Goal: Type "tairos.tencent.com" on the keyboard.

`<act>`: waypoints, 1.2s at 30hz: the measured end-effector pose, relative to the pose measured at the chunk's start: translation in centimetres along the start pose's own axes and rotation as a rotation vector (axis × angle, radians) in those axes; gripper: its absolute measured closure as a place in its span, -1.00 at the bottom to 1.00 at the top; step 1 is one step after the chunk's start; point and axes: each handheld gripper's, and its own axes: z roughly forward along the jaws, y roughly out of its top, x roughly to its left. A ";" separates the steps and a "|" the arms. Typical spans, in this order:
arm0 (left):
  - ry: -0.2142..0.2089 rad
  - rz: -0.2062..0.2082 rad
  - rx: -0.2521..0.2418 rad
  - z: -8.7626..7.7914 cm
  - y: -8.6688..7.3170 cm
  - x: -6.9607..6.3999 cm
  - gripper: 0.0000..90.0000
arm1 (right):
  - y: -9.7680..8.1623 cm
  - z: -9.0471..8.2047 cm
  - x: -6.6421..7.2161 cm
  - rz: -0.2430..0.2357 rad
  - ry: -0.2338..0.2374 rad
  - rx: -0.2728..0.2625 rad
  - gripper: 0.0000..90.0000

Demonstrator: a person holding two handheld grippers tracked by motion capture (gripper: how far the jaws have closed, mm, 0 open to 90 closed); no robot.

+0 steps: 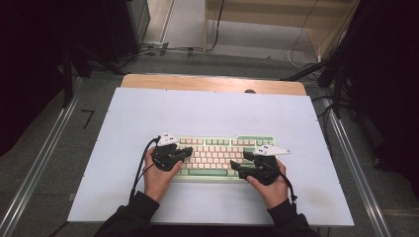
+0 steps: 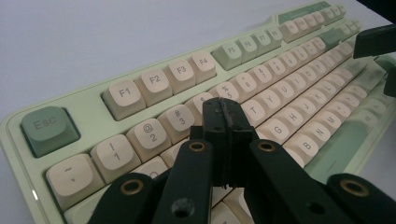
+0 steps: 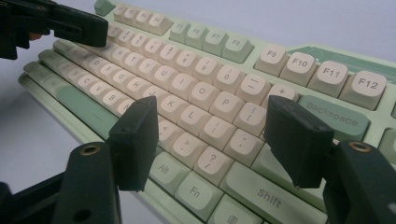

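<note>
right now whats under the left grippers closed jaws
The left gripper, jaws shut together, sits over the keyboard near the number and top letter rows. The keys directly beneath the jaws are covered, so which one they touch is unclear.

I am working in what looks like a lab or recording room rather than a home. Beyond my tools, the white-covered surface stands on bare grey floor, with metal rails either side. Loose cables trail past a plain wooden frame farther off. Black drapes or stands, too dark to tell, flank both sides.
</note>
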 end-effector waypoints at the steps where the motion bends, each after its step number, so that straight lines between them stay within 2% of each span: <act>1: 0.001 -0.003 -0.001 0.1 0.0 0.0 1.00 | 0.0 0.0 0.0 0.000 0.000 0.000 -0.25; 11: -0.001 -0.007 0.008 0.3 0.0 0.1 1.00 | 0.0 0.0 0.0 -0.002 0.000 0.002 -0.25; 13: 0.000 -0.008 0.028 0.4 0.0 0.1 1.00 | 0.0 0.0 0.0 -0.002 0.001 0.002 -0.25; 16: -0.009 -0.014 0.030 0.5 0.1 0.0 1.00 | 0.0 0.1 0.0 -0.002 0.000 0.004 -0.25; 17: -0.018 -0.017 0.019 0.3 0.1 -0.1 0.94 | 0.0 0.1 0.0 -0.003 -0.001 0.005 -0.25; 19: -0.027 -0.027 -0.013 0.0 0.3 -0.2 0.62 | 0.0 0.0 0.0 -0.003 0.000 0.003 -0.24; 21: -0.047 -0.034 -0.051 -0.6 0.5 -0.2 0.40 | 0.0 0.0 0.0 -0.001 0.000 0.001 -0.24; 24: -0.071 -0.052 -0.094 -1.4 0.8 -0.2 0.18 | 0.0 0.1 0.0 -0.002 0.001 0.000 -0.23; 26: -0.065 -0.060 -0.111 -1.8 0.8 0.0 0.07 | 0.1 0.1 0.1 -0.005 0.006 0.001 -0.21; 27: -0.058 -0.063 -0.117 -1.9 0.8 0.1 0.02 | 0.2 0.2 0.2 -0.012 0.009 0.000 -0.16; 29: -0.033 -0.080 -0.128 -2.1 0.7 0.3 -0.10 | 0.3 0.2 0.5 -0.019 0.030 0.003 0.09; 31: -0.012 -0.093 -0.130 -2.4 0.4 0.5 -0.19 | 0.5 0.2 0.9 -0.045 0.056 -0.002 0.47; 33: -0.010 -0.110 -0.130 -2.6 0.2 0.8 -0.19 | 0.8 0.3 1.4 -0.072 0.076 0.003 0.80; 34: -0.006 -0.116 -0.128 -2.7 0.0 0.8 -0.19 | 0.9 0.4 1.6 -0.085 0.088 0.003 0.91; 36: -0.001 -0.124 -0.127 -2.9 -0.2 1.0 -0.19 | 1.2 0.6 1.9 -0.097 0.111 0.010 0.96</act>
